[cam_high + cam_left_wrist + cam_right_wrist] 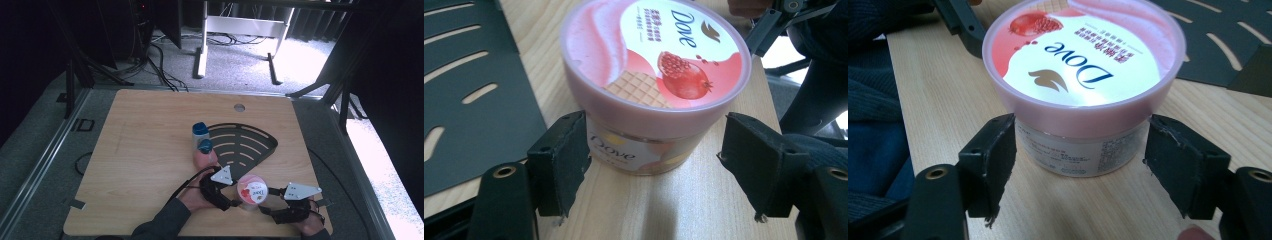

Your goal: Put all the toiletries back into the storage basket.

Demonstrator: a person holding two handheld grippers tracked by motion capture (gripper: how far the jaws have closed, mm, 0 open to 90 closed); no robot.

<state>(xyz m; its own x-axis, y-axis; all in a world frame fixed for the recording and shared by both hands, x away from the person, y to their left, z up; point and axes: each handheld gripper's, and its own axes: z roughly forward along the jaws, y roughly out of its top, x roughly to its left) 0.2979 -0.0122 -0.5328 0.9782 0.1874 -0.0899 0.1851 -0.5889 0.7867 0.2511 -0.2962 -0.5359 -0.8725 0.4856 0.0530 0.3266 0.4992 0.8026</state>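
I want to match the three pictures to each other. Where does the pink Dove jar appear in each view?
High view: the pink Dove jar stands near the table's front edge, between the left gripper and right gripper.
Left gripper view: top centre, between the black jaws, label upright.
Right gripper view: top centre, between the jaws, label upside down.
Shared landmark: the black slotted tray, beside the jar.

— What do you have from the high view?

— I see the pink-lidded tub upright near the front edge of the wooden table, with my left gripper and right gripper flanking it.

— Anything behind?

— A black slotted tray, with a blue-capped bottle against its left edge.
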